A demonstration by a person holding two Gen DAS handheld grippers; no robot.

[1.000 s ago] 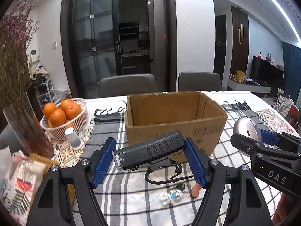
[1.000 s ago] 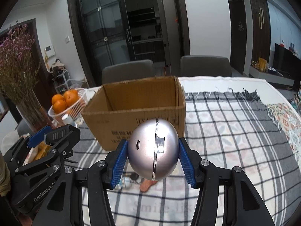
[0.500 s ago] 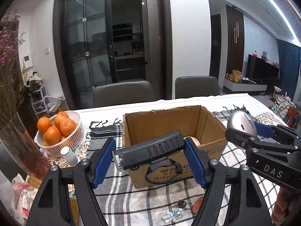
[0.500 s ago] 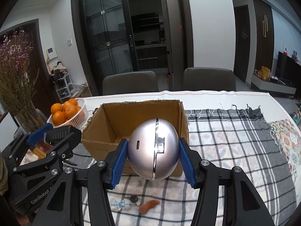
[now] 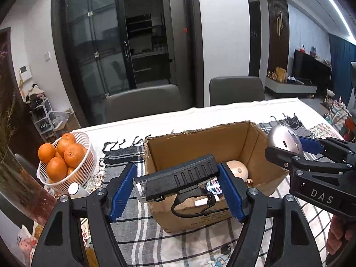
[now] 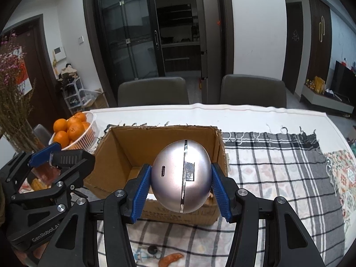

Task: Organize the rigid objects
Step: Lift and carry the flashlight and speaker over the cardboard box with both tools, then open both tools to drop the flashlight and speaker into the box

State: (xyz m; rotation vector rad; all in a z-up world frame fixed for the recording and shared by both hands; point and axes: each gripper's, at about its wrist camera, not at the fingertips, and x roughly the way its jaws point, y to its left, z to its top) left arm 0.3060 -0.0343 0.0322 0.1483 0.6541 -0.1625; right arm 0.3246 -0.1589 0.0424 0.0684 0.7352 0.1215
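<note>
Your left gripper (image 5: pixel 178 189) and its black device (image 5: pixel 175 181) are covering most of the cardboard box (image 5: pixel 200 146) floor at center frame, leaving a beige ball (image 5: pixel 239 169) only partly showing. At the bottom edge, a small figurine (image 5: pixel 219 261) is being cut off, its details too small to tell.

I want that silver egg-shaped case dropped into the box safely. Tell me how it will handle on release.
The silver egg-shaped case looks smooth and glossy, so it may slip between the right gripper pads. Its rounded shell would probably roll once set down in the cardboard box. It looks rigid, with a seam down the middle, so a drop might pop it open.
</note>
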